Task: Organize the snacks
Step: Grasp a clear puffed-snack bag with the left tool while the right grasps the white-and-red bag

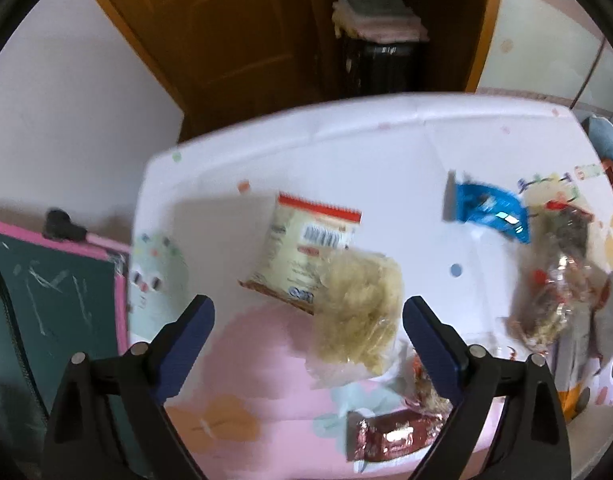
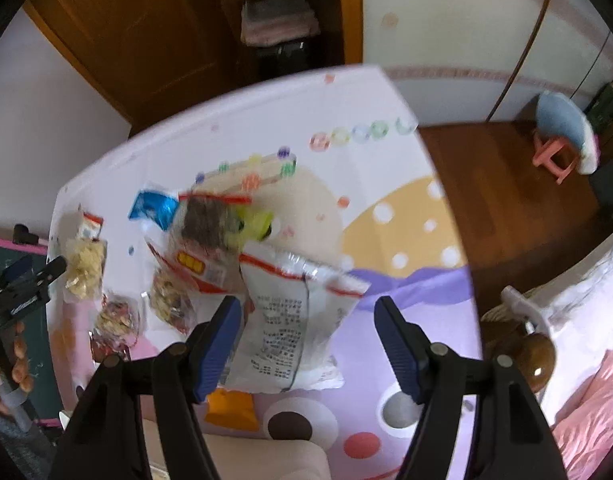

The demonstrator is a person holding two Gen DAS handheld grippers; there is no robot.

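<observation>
Both grippers were spread wide and empty: the left gripper (image 1: 308, 322) was poised above a clear noodle bag (image 1: 356, 312), the right gripper (image 2: 308, 326) above a white printed packet (image 2: 290, 320) on the patterned table (image 2: 406, 216)

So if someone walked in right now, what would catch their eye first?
Probably the scatter of snack packets on the colourful patterned table cover. The big white bag with black print lies nearest the open right gripper, with a bright blue packet further back. Below the open left gripper lies a clear bag of pale yellow snacks.
</observation>
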